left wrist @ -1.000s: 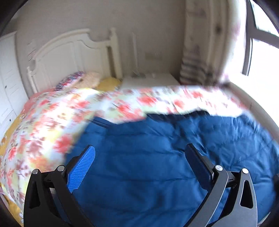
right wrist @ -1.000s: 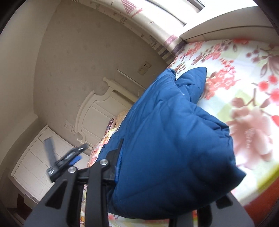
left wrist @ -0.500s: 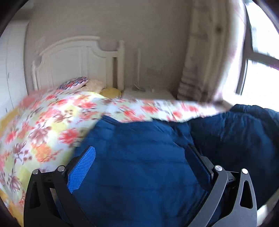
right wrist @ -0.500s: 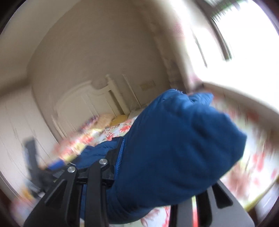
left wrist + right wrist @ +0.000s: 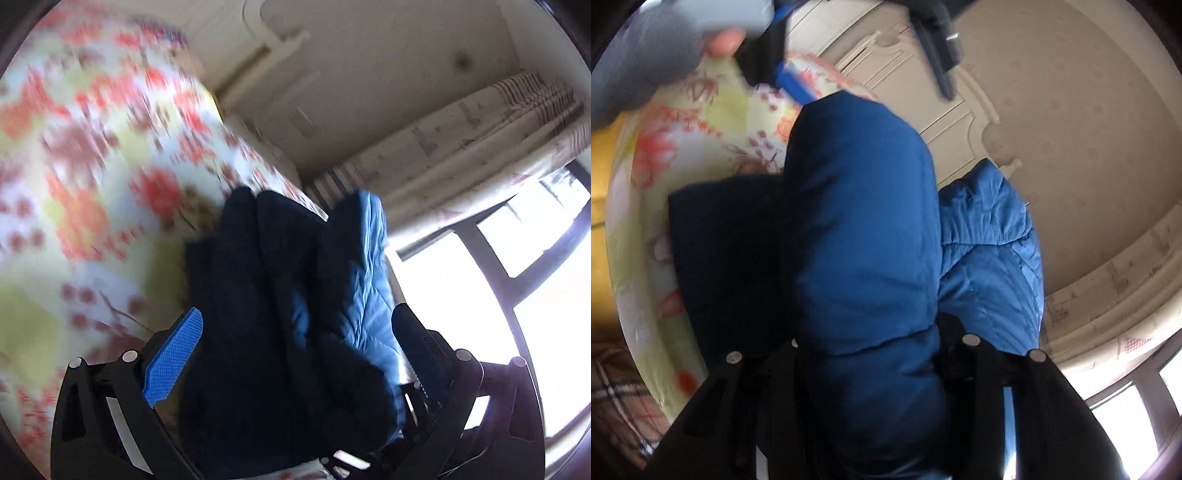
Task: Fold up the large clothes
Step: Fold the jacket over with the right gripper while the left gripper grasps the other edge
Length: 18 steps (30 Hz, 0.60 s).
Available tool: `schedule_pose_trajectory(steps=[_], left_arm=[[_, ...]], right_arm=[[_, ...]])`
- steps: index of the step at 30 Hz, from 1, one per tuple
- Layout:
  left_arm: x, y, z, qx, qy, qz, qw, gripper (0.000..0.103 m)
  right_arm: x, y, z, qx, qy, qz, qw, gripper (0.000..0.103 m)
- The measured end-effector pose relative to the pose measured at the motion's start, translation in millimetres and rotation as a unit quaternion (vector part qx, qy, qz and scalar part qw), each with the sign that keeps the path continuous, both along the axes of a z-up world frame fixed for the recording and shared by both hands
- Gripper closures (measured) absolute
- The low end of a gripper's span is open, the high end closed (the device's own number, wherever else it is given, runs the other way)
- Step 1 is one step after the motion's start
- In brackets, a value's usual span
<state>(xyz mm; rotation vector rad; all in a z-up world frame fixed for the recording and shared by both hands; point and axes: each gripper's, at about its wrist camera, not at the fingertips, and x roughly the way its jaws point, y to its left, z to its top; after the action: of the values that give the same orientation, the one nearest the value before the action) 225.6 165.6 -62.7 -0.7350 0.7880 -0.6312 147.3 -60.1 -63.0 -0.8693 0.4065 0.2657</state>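
Blue padded jacket point(image 5: 864, 229) bunched over floral bedspread point(image 5: 92, 177), fold under way, unfinished. Right gripper point(image 5: 868, 354) pinches a thick wad, jaws just eased wider. Left gripper point(image 5: 295, 350) spread around fabric, not clamping.

A beige patterned wall point(image 5: 1082, 122) backs a white headboard point(image 5: 945, 122), while striped curtains point(image 5: 491, 122) hang beside a bright, dark-framed window point(image 5: 517, 295).
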Motion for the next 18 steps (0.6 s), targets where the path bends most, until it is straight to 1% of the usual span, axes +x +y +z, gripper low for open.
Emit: schedule_pose_trajectory(steps=[2,4,6,8,10,11,12,13,14,15,16,17,18], left_arm=[[14,-15,0,-0.023,0.007,-0.037,0.9990,0.005],[28,-36,4,-0.019,0.010,-0.069,0.9974,0.005],[45,-65,9,0.014,0.019,-0.102,0.9945,0.005],[65,-96,8,0.065,0.044,-0.122,0.9894,0.005],[80,-116,8,0.080,0.067,-0.139,0.9848,0.005],[88,-130,13,0.092,0.077,-0.153,0.9809,0.005],[93,-138,17,0.107,0.077,-0.161,0.9781,0.005],[98,-149,23,0.138,0.075,-0.169,0.9730,0.005],[104,-164,27,0.187,0.078,-0.182,0.9620,0.005],[109,-171,26,0.214,0.086,-0.190,0.9543,0.005],[116,-175,23,0.228,0.098,-0.192,0.9494,0.006],[121,-173,21,0.223,0.102,-0.187,0.9512,0.009],[125,-170,20,0.211,0.100,-0.177,0.9560,0.023]], right_arm=[[-4,-7,4,0.004,-0.019,0.001,1.000,0.068],[-11,-11,6,0.010,-0.033,0.002,0.999,0.069],[-15,-16,7,0.018,-0.044,0.002,0.999,0.069],[-17,-16,5,0.021,-0.054,0.007,0.998,0.069],[-20,-11,-2,0.003,-0.060,0.014,0.998,0.069],[-23,-8,-7,-0.012,-0.065,0.020,0.998,0.067],[-26,-5,-9,-0.022,-0.071,0.027,0.997,0.063],[-30,-2,-15,-0.037,-0.081,0.041,0.995,0.048],[-34,-2,-18,-0.042,-0.080,0.051,0.995,0.031],[-38,-2,-20,-0.045,-0.085,0.057,0.994,0.029],[-43,-7,-19,-0.036,-0.088,0.060,0.994,0.025],[-47,-13,-16,-0.020,-0.086,0.064,0.994,0.018],[-55,-26,-10,0.013,-0.087,0.063,0.994,0.015]])
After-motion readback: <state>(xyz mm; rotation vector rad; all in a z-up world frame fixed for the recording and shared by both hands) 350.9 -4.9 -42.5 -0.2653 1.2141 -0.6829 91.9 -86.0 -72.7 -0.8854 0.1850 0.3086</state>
